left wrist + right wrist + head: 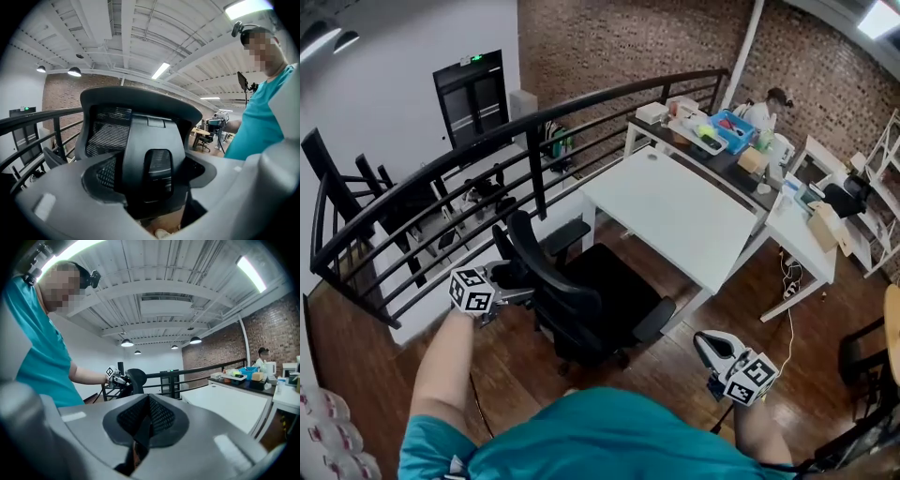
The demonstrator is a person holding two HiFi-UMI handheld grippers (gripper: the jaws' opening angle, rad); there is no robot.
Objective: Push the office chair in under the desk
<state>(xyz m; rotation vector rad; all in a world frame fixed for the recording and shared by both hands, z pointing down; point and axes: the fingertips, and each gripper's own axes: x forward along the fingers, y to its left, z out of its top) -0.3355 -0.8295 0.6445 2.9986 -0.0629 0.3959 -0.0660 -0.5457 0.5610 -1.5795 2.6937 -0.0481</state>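
A black office chair stands on the wooden floor with its seat facing the near corner of the white desk. My left gripper is at the top of the backrest. In the left gripper view the backrest's central spine sits between the jaws, which stand wide around it, and I see no firm press. My right gripper hangs free at the lower right, away from the chair, its pads closed together on nothing. The right gripper view shows the chair, the left gripper and the desk.
A black railing curves behind the chair and desk. A cluttered dark desk with a blue tray and a seated person lies beyond. Another white desk stands to the right, with a cable on the floor.
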